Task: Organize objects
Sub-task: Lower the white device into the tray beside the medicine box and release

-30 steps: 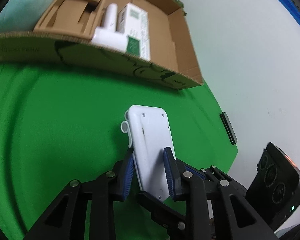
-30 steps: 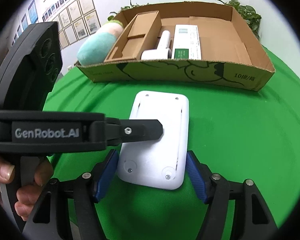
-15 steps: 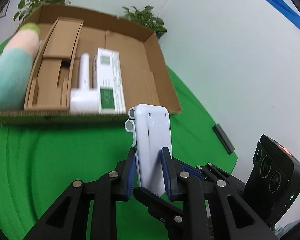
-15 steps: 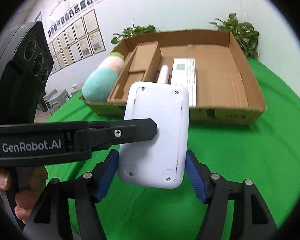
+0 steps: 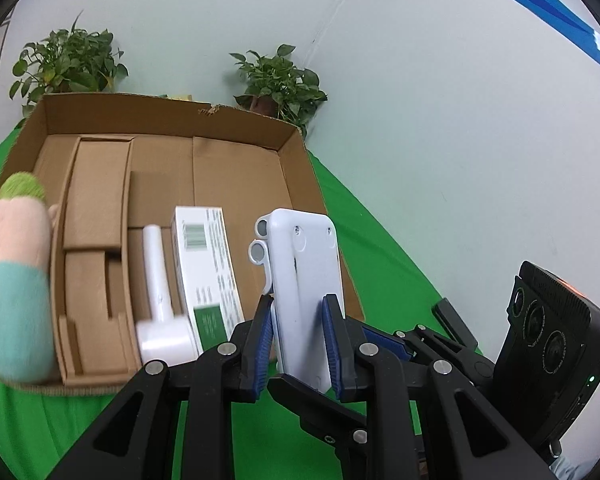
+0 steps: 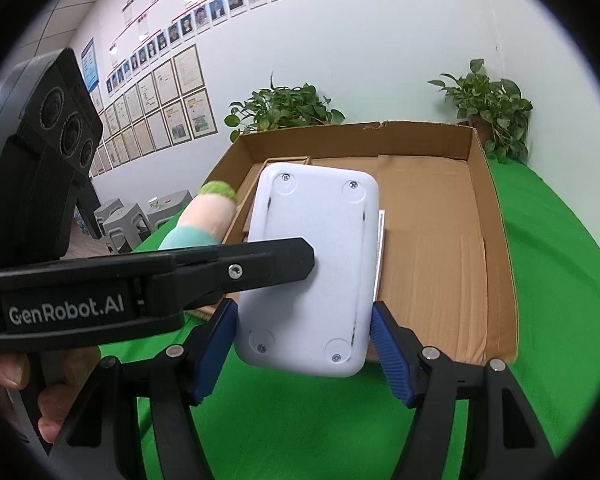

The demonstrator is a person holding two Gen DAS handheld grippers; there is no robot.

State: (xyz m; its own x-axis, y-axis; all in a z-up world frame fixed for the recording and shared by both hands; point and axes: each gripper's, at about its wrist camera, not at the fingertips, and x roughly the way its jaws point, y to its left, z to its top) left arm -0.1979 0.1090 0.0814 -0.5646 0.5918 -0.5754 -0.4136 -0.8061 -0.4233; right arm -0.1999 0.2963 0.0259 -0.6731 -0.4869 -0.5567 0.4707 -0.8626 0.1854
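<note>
both tools grip one white device [image 5: 306,280]: left tool [image 5: 298,344] narrowly across its thickness, right tool [image 6: 304,354] widely across its width, above the cardboard box [image 6: 496,240]. green tabletop [image 6: 560,280] and potted plants [image 5: 280,80] are seen against pale walls.

Bright, even indoor light; soft shadows, strong fisheye bending, dark vignetted corners, slight motion blur.
</note>
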